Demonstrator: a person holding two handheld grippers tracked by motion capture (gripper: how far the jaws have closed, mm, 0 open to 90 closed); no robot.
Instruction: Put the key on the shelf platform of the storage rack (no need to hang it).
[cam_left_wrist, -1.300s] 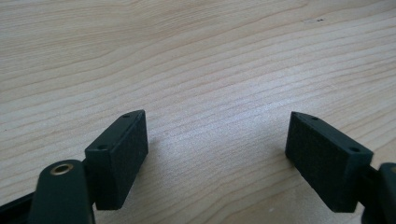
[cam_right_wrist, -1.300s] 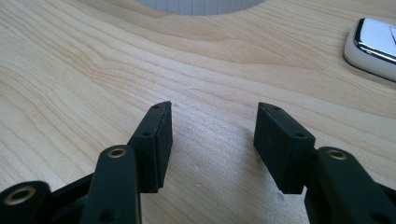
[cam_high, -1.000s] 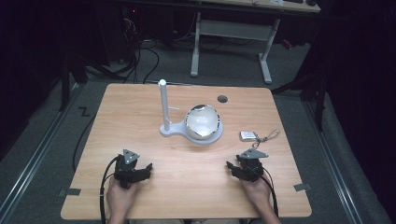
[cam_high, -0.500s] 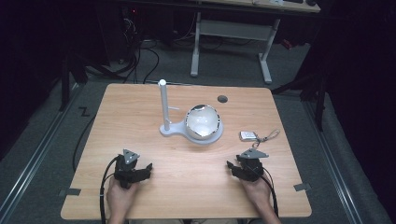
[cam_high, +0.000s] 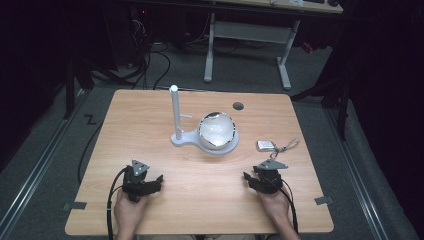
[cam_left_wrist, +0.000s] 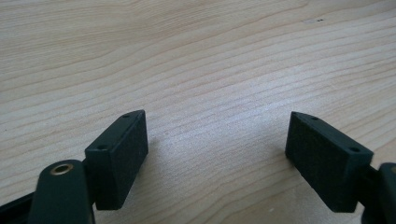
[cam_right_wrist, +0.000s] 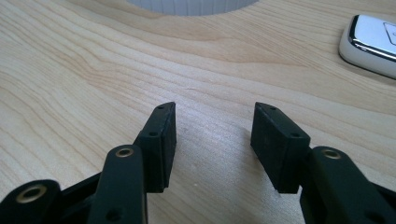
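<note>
Near you, at the front edge of the light wooden worktop (cam_high: 150, 125), both of your hands rest low on the wood. Your left gripper (cam_high: 150, 184) has its fingers (cam_left_wrist: 122, 156) spread wide, with bare wood between them. Your right gripper (cam_high: 252, 180) has its fingers (cam_right_wrist: 161, 140) set narrower; they have just been closing a little, and nothing is between them.

Closest to your right gripper is the small white and silver key fob (cam_high: 266, 145). It lies flat on the worktop, a bit farther away and to the right of that gripper, with a thin looped cord (cam_high: 287, 146) trailing off its right side. Left of the fob stands the white stand with a tall post (cam_high: 175, 112) and a shiny round ball (cam_high: 217, 130) sitting in its ring base. The fob is near that base but not touching it.

Some things could go wrong from here, I think. The fob is flat and smooth, so narrow fingers may just push it along the wood and not get around it. Open them wider before you go down. If you come in from the right, the cord may catch on a finger and drag the fob. If you swing too far left, you may bump the stand and shake the ball.
</note>
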